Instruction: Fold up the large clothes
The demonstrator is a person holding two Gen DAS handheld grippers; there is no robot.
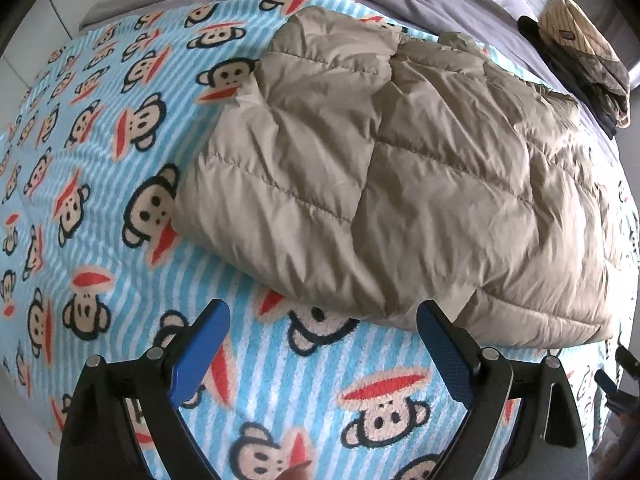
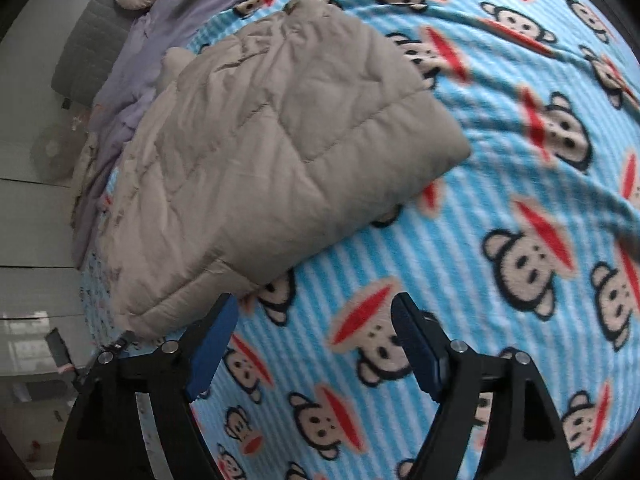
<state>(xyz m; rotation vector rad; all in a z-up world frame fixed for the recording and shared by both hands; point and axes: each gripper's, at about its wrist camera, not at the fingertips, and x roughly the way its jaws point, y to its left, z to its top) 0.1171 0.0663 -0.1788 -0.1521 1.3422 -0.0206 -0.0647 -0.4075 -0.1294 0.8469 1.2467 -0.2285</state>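
Under you spreads the blue-striped fleece blanket with cartoon monkey faces (image 1: 100,152), covering the bed. On it lies the beige quilted puffer jacket (image 1: 400,184), folded into a thick bundle. Your left gripper (image 1: 324,320) hovers just short of its near edge, fingers apart, empty. Your right gripper (image 2: 316,312) likewise, fingers apart.

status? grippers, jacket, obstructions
Left gripper open, empty. Right gripper open, empty. Beige quilted puffer jacket folded on monkey-print blue fleece blanket. Nothing in the way.
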